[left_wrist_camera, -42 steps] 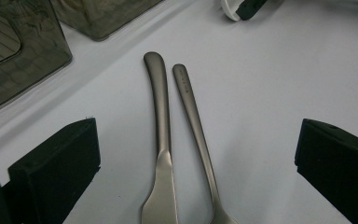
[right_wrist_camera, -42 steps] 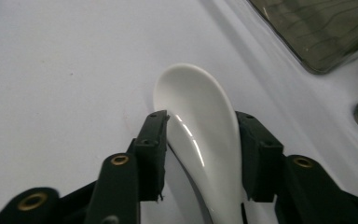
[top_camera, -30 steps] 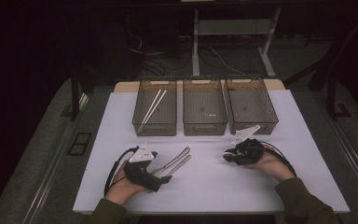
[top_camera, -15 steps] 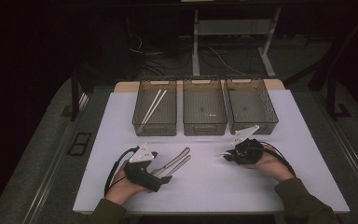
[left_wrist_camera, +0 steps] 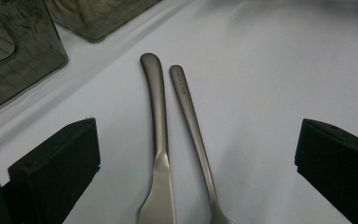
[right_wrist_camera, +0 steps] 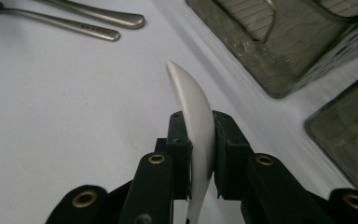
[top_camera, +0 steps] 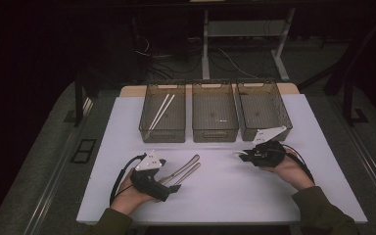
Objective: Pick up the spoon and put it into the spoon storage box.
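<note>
Gripping white spoon [right_wrist_camera: 193, 114] in right tongs [right_wrist_camera: 199, 123], seen close-up

Three dark bins [top_camera: 214, 119] on white table [top_camera: 225, 196], perhaps chopsticks [top_camera: 160, 112] in the left one

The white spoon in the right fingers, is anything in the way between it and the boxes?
Nothing visible blocks it. The right gripper is shut on the white spoon, and bare white table lies between it and the three dark bins. The metal cutlery lies off by the left gripper, which is open.
</note>
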{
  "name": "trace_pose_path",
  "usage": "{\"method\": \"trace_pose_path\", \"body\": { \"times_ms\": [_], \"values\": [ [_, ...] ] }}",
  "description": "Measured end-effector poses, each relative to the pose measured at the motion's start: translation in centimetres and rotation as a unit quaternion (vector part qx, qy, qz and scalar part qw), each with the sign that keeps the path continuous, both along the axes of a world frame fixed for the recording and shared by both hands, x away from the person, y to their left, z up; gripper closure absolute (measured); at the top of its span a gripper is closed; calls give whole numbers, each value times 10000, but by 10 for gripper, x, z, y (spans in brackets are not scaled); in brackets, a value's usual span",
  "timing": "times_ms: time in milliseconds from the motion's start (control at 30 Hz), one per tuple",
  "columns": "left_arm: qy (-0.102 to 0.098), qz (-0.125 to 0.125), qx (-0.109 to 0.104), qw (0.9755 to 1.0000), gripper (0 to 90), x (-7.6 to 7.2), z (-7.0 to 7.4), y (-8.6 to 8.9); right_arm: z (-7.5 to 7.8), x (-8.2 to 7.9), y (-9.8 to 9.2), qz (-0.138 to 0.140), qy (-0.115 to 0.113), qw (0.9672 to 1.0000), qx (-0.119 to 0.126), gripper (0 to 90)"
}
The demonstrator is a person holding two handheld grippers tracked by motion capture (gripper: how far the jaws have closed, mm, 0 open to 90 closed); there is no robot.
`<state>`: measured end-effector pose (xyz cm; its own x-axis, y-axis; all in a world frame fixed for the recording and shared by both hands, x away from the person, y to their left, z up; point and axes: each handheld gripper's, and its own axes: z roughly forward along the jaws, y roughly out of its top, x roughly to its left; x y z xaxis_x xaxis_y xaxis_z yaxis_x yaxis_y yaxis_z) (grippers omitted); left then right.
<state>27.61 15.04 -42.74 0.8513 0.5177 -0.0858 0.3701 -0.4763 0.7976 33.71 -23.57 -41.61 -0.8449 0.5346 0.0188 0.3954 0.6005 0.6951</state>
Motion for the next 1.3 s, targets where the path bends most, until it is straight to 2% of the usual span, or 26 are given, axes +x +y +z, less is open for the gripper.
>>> {"method": "trace_pose_path", "body": {
  "times_ms": [267,500,900,1300],
  "values": [
    [-26,-66,-79,9999,0,1,-2,3,10,4,-9,-225,-68,9996,164,782],
    [7,-132,-223,9997,0,0,-3,2,22,11,-14,-400,-47,9982,443,782],
    [-16,-108,-285,9995,0,1,-2,5,41,27,-1,-407,-107,9978,513,782],
    [-16,-81,-352,9993,0,0,-1,4,65,52,11,-478,-134,9965,672,782]
  ]
}}
